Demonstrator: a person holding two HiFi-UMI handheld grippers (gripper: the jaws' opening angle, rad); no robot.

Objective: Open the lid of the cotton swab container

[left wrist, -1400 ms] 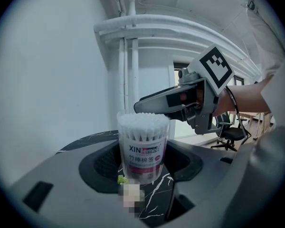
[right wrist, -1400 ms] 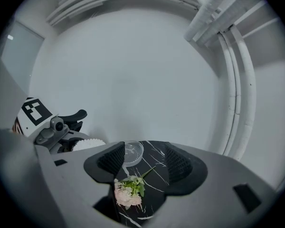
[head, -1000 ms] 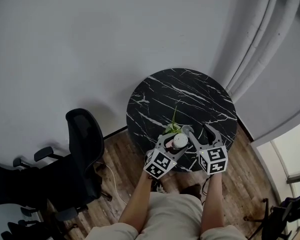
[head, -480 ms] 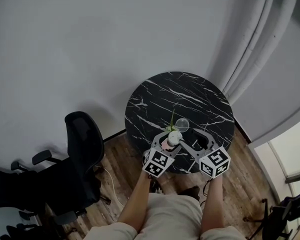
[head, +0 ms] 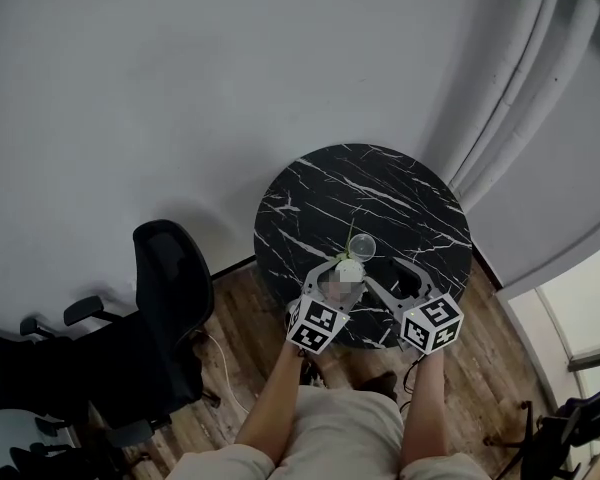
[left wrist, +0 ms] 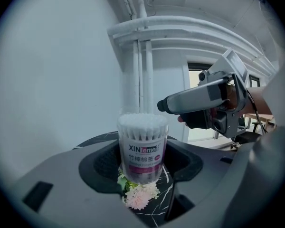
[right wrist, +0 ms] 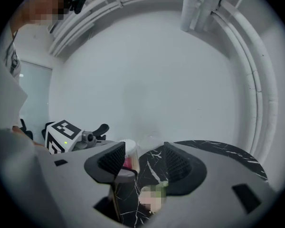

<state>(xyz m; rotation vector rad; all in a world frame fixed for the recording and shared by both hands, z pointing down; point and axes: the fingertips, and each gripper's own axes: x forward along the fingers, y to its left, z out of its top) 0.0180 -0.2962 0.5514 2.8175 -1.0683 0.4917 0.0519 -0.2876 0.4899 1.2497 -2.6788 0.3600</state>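
A clear cotton swab container [head: 349, 271] with a pink label is upright between the jaws of my left gripper [head: 338, 271], which is shut on it. In the left gripper view the container [left wrist: 142, 146] shows its white swab tips at the top, and no lid is on it. The clear round lid [head: 363, 247] sits just beyond the container, at the tips of my right gripper [head: 378, 264]. Seen from the right gripper view, the faint lid [right wrist: 149, 140] lies between the narrow-set jaws of that gripper [right wrist: 145, 156]. The right gripper [left wrist: 164, 106] hovers above and right of the container.
A round black marble table [head: 380, 183] lies under both grippers. A pink and white artificial flower [left wrist: 137, 196] with a green stem lies on it below the container. A black office chair [head: 170, 278] stands to the left. White pipes [head: 520, 98] run up the right wall.
The clear lid has come off the container's top and now sits a little beyond it, at the right gripper's tips. The left gripper kept hold of the container.
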